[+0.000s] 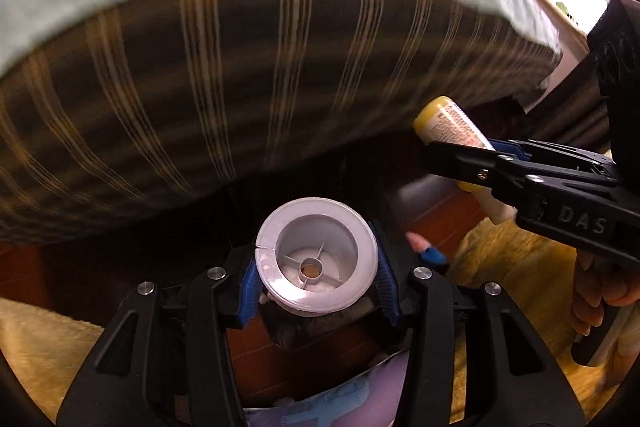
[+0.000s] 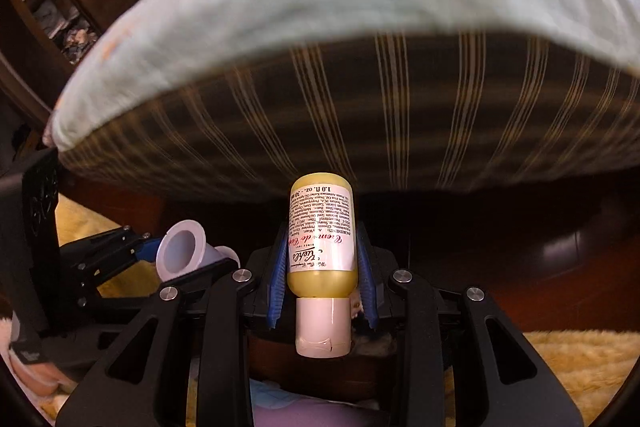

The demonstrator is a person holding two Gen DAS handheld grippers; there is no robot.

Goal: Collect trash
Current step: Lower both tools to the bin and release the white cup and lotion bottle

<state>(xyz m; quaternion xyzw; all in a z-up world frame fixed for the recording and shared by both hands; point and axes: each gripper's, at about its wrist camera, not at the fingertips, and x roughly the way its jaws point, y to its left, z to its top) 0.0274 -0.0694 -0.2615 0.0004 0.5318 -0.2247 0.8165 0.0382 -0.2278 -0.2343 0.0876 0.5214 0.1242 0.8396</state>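
the right gripper (image 2: 322, 279) jaws hold a yellow lotion bottle (image 2: 322, 239) by its sides, long axis along the fingers, white cap toward the camera, base pointing at the striped bed (image 2: 400, 107). the left gripper (image 1: 316, 279) jaws clamp a white plastic spool (image 1: 316, 263), open end facing the camera.

A home bedroom.
A bed (image 2: 360, 7) with a pale sheet, a yellow shaggy rug (image 2: 580, 359), a wooden floor (image 1: 432, 219) and shelves of folded clothes (image 2: 48, 7) are seen.
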